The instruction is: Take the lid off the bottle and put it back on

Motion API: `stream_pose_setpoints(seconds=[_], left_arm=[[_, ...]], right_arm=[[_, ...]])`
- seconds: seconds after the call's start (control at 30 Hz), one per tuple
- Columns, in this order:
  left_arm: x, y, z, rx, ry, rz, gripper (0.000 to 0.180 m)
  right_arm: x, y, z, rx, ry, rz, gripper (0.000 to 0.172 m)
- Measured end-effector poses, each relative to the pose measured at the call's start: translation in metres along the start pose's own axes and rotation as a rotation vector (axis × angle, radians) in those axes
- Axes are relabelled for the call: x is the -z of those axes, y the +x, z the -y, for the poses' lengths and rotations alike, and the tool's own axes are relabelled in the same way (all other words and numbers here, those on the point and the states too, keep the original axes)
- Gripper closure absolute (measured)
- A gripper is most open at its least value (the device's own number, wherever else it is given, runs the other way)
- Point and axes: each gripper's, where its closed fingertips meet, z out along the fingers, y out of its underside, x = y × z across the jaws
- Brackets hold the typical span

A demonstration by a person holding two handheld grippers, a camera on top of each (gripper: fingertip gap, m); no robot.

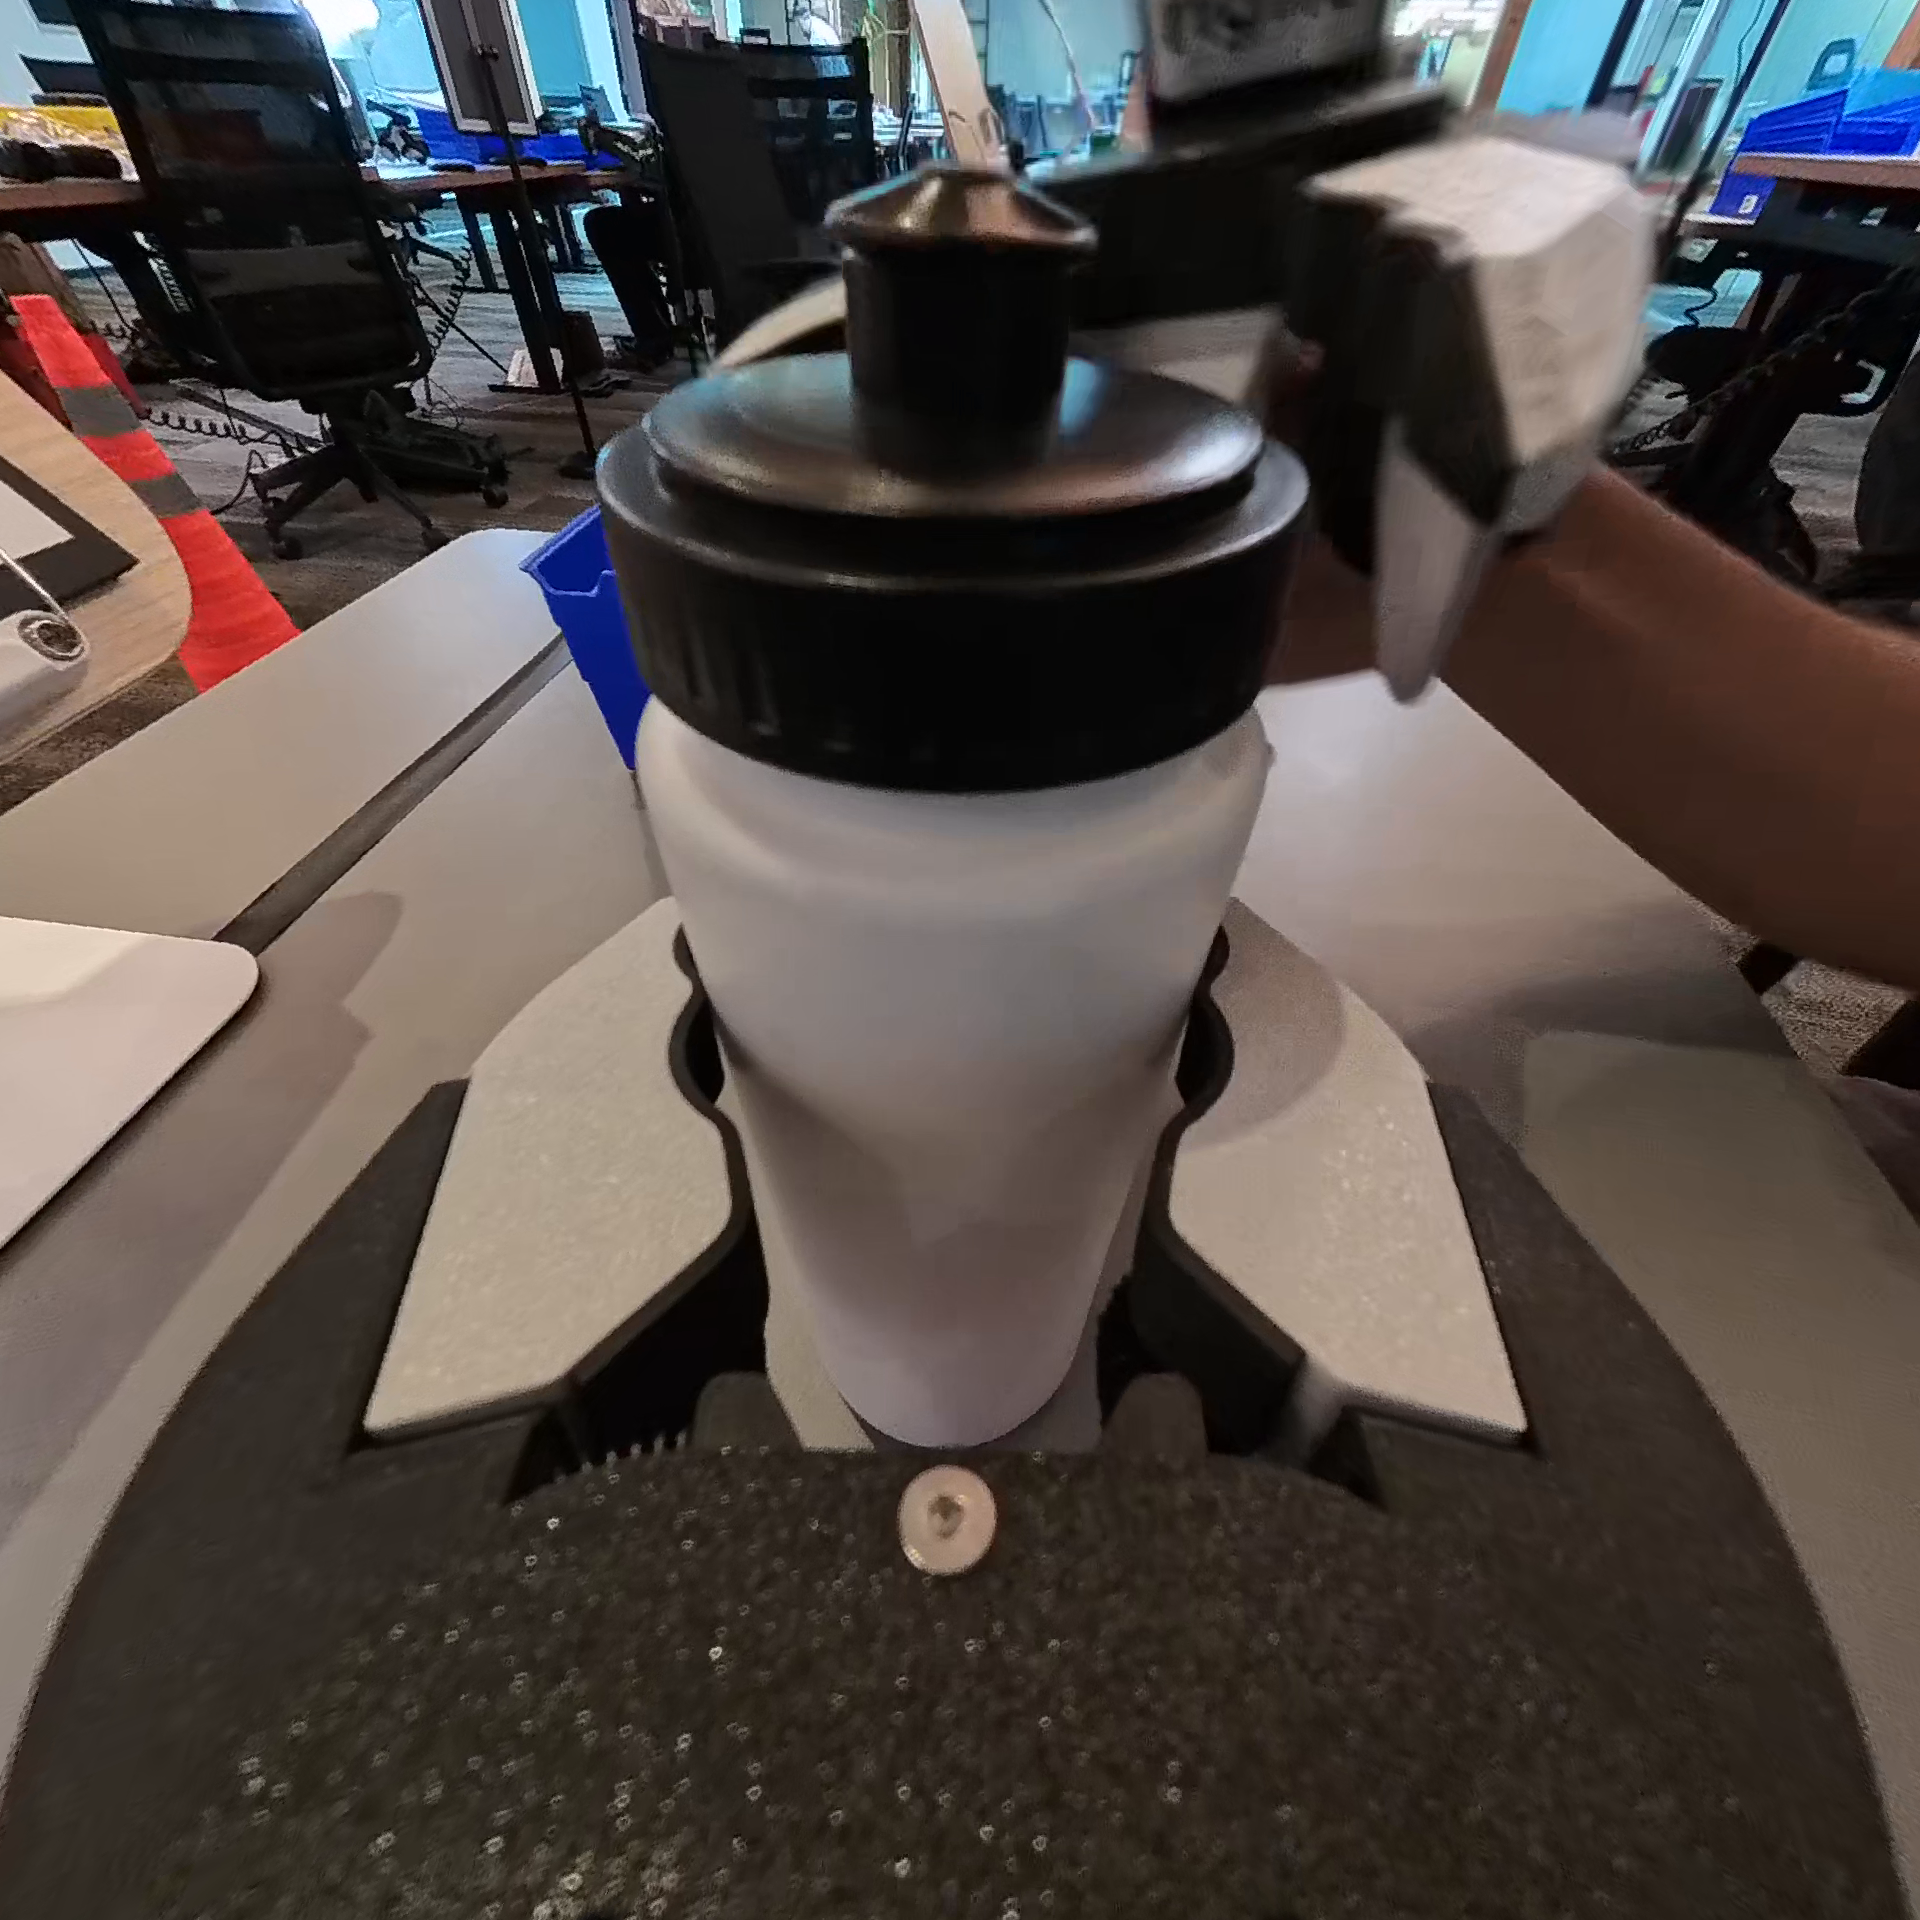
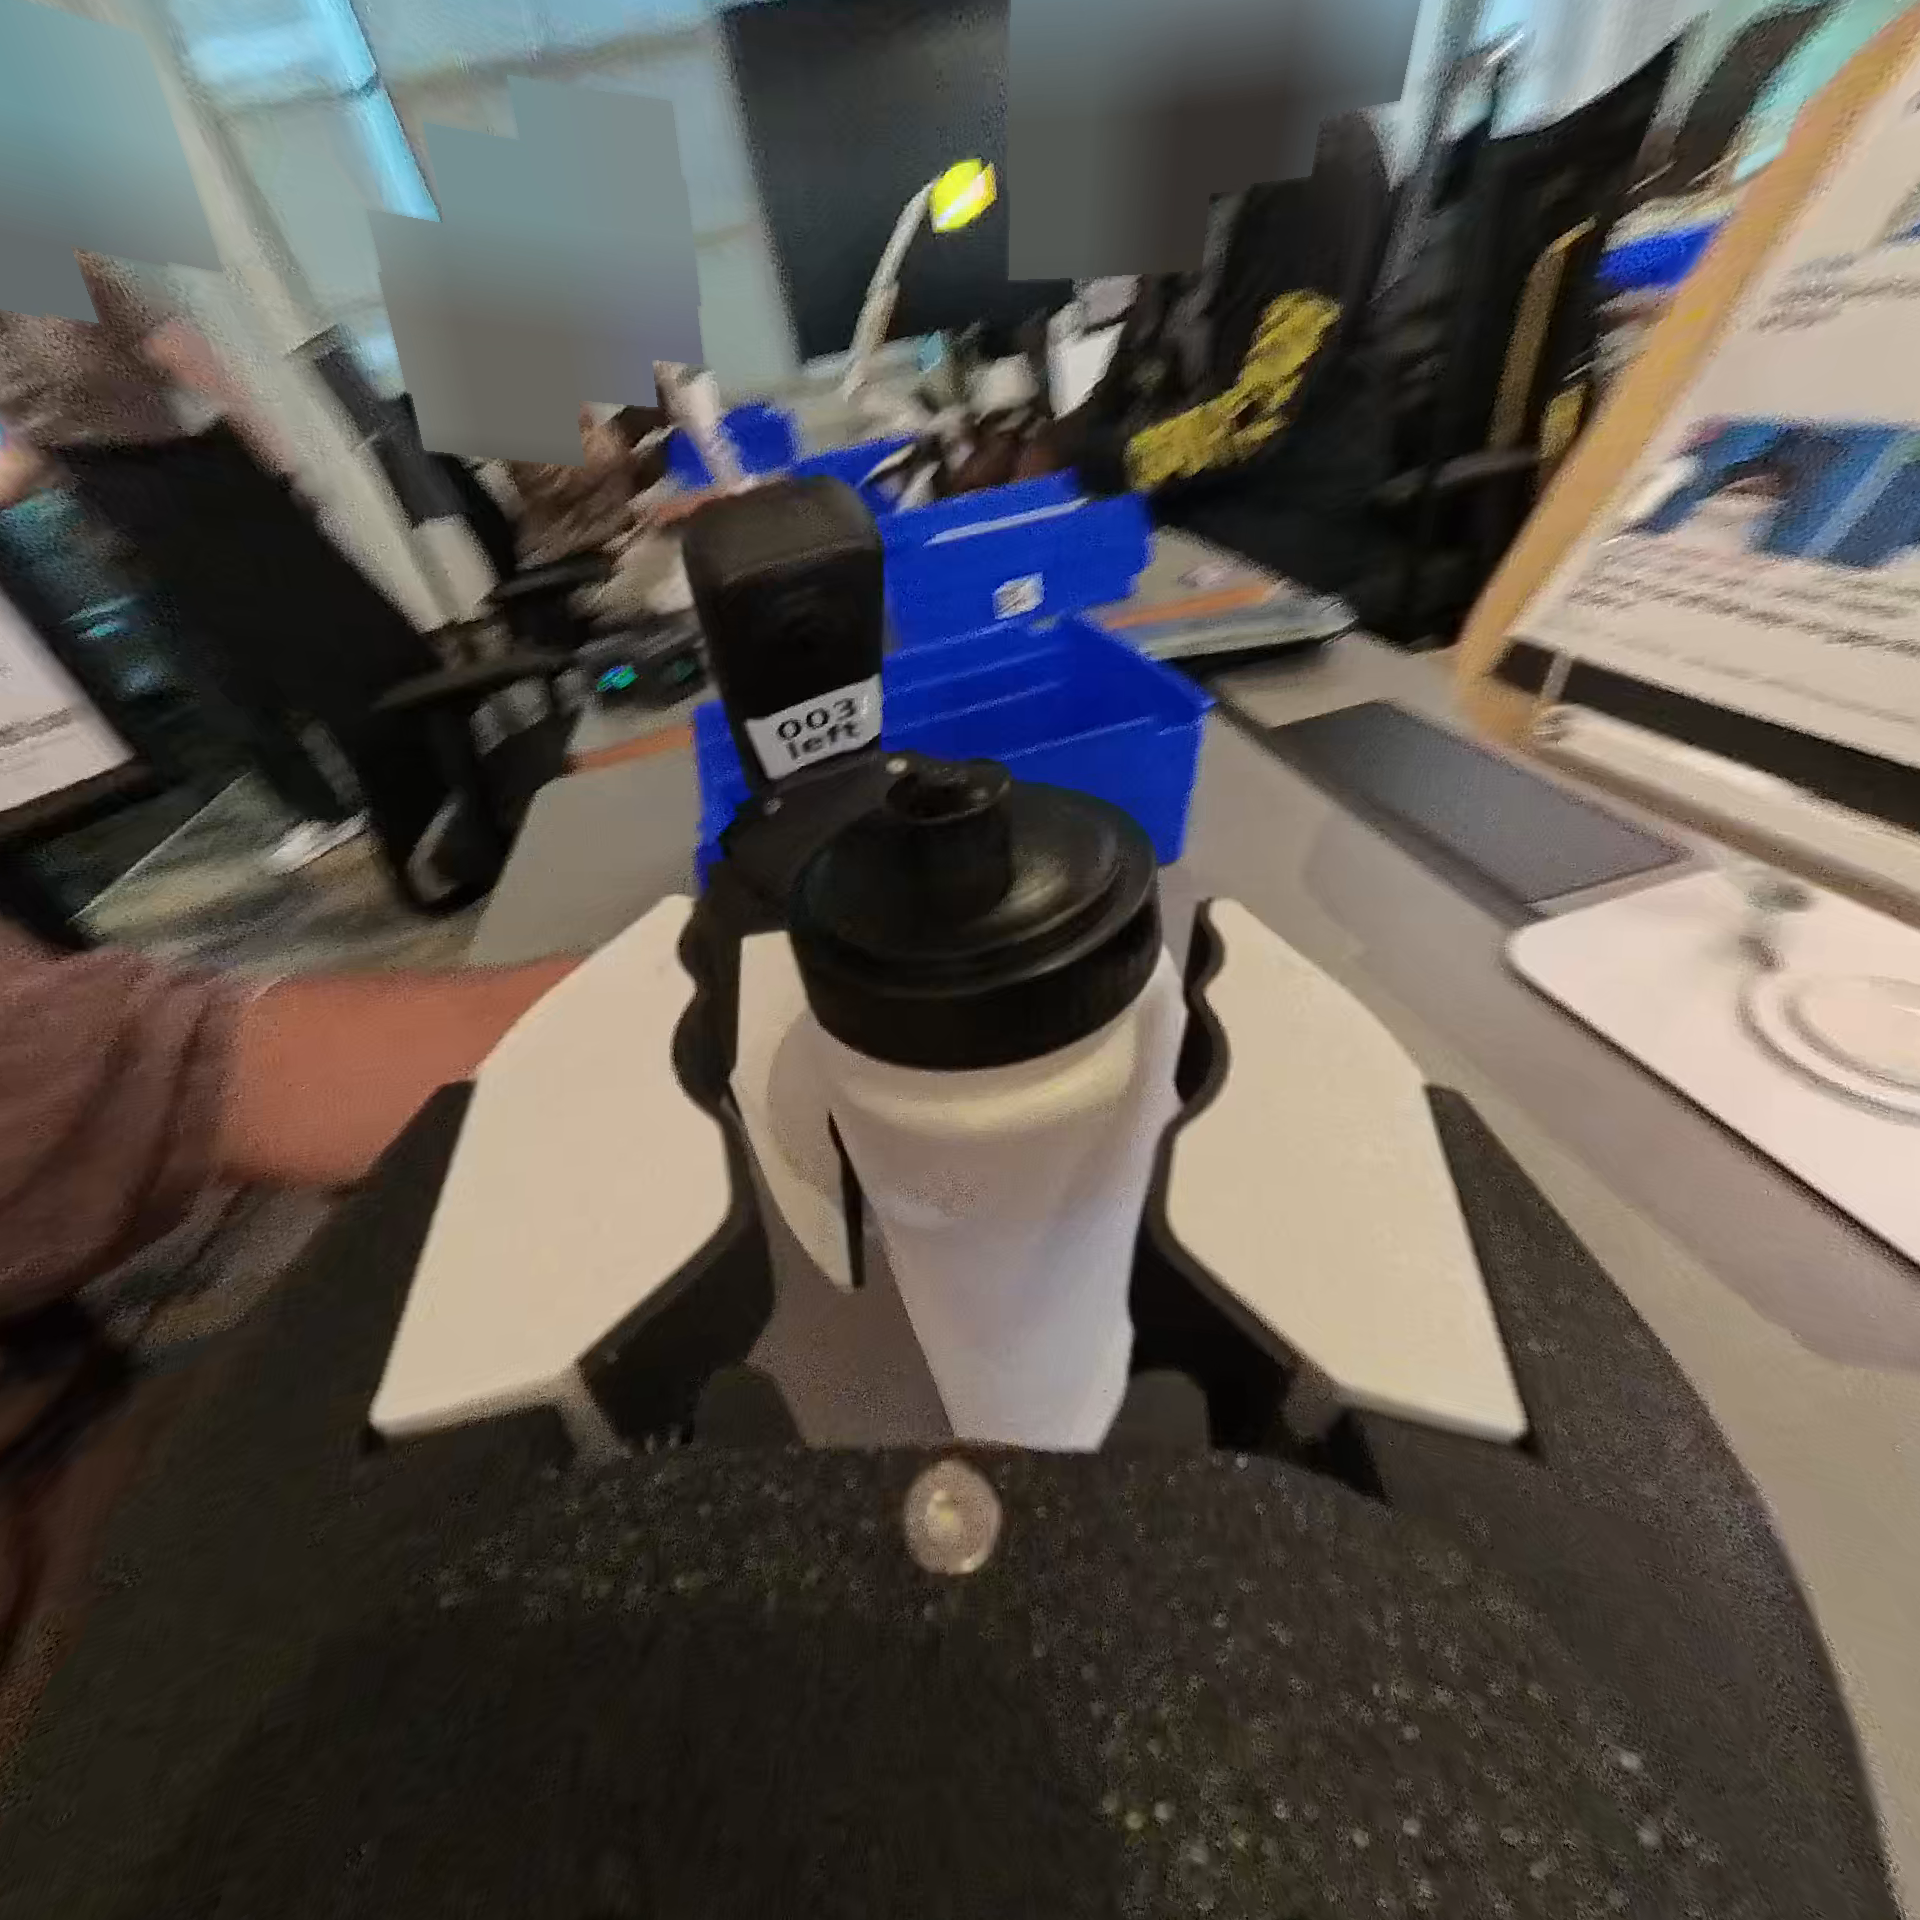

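Left claw (image 1: 951,1029) around bottle (image 1: 951,1039)

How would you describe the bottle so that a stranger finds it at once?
Look at the grey table, in front of the blue bin. The bottle stands upright there between the fingers of a hand-held gripper. It alone has a white body and a wide black lid with a spout.

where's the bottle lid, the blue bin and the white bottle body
bottle lid (image 1: 951,623), left wrist view, on its ribbed black side wall.
blue bin (image 2: 1049,717), right wrist view, on its front wall behind the bottle.
white bottle body (image 1: 951,1018), left wrist view, on its middle, between the fingers.
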Motion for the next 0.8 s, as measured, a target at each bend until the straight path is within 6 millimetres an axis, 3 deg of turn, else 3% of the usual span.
stream_pose_setpoints(seconds=[0.13,0.2,0.33,0.4,0.5,0.6,0.8], left_arm=[[0.000,0.001,0.000,-0.001,0.002,0.001,0.094],[0.000,0.002,0.000,-0.002,0.002,0.001,0.094],[0.000,0.002,0.000,0.000,0.001,0.006,0.094],[0.001,0.001,0.000,0.008,0.003,0.006,0.094],[0.003,0.001,0.000,0.012,0.006,0.003,0.094],[0.003,0.002,0.000,0.012,0.007,0.000,0.094],[0.003,0.006,0.000,0.000,-0.001,-0.003,0.094]], right_arm=[[0.010,-0.007,-0.004,0.049,0.197,-0.338,0.080],[0.016,0.000,-0.011,0.031,0.235,-0.546,0.081],[0.020,0.013,-0.008,-0.026,0.270,-0.744,0.078],[0.013,0.016,-0.004,-0.027,0.249,-0.741,0.079],[0.000,0.007,-0.001,0.000,0.185,-0.651,0.105],[-0.001,0.008,-0.002,0.021,0.124,-0.582,0.105],[0.001,0.005,0.003,-0.051,0.090,-0.116,0.105]])
